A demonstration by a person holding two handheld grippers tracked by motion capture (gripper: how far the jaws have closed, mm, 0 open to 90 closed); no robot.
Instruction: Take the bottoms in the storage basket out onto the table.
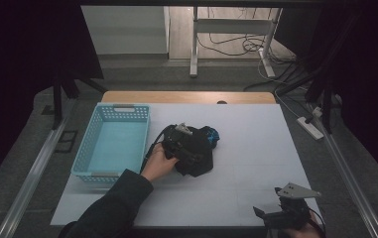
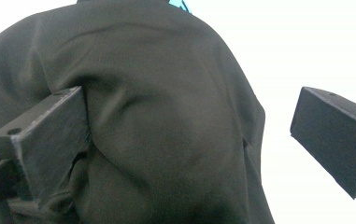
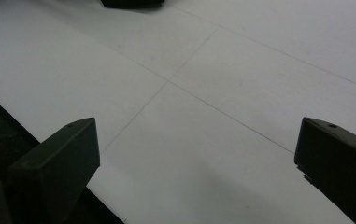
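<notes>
A crumpled black garment (image 1: pixel 200 159) with a bit of bright blue (image 1: pixel 214 134) at its far side lies mid-table. My left gripper (image 1: pixel 185 141), held in a hand, rests on the garment's left part. Seen from the left gripper view, the jaws stand wide apart around a bulge of the black garment (image 2: pixel 166 116); the left jaw presses into the fabric and the right jaw hangs clear over the white table. My left gripper (image 2: pixel 185 116) is open. My right gripper (image 1: pixel 271 214) sits near the table's front right edge, open (image 3: pixel 199 140) over bare white surface.
A light blue perforated basket (image 1: pixel 123 106) stands at the table's left, nothing inside it. The white table top (image 1: pixel 256 148) runs right of the garment. The front table edge (image 3: pixel 35 140) lies close to the right gripper. Black frame poles and cables stand beyond.
</notes>
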